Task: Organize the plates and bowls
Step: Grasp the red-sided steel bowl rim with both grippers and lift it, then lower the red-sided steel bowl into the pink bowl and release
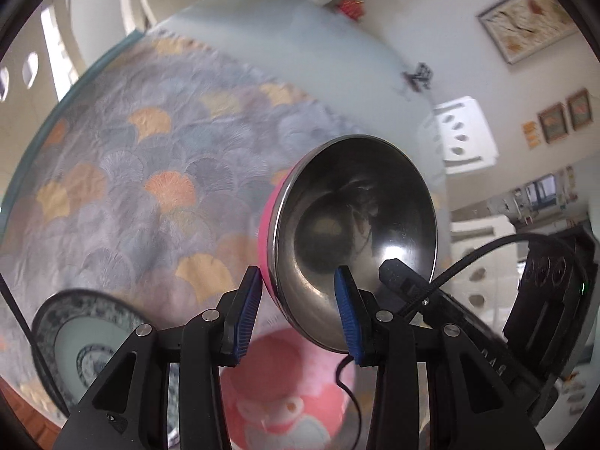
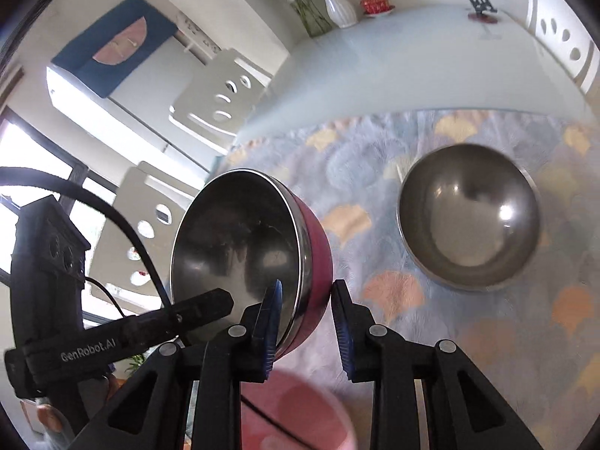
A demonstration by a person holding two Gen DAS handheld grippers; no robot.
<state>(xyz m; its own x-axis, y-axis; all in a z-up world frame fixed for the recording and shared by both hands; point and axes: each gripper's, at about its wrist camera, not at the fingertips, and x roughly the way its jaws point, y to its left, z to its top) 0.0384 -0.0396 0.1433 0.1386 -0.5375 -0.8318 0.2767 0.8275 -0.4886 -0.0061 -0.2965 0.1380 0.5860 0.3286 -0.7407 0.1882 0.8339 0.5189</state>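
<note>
A pink bowl with a steel inside is tilted in the air above the table. Both grippers straddle its rim from opposite sides. My left gripper has one blue pad inside the bowl and one outside, with a gap at the outer pad. My right gripper straddles the same bowl with the outer pad apart from the wall. A second steel bowl sits upright on the patterned cloth. A blue-patterned plate lies at the lower left. A pink cartoon plate lies below the bowl.
The table carries a fan-patterned cloth and a bare pale part farther back. A white vase with flowers, a red ornament and a small black stand stand at the far edge. White chairs line the sides.
</note>
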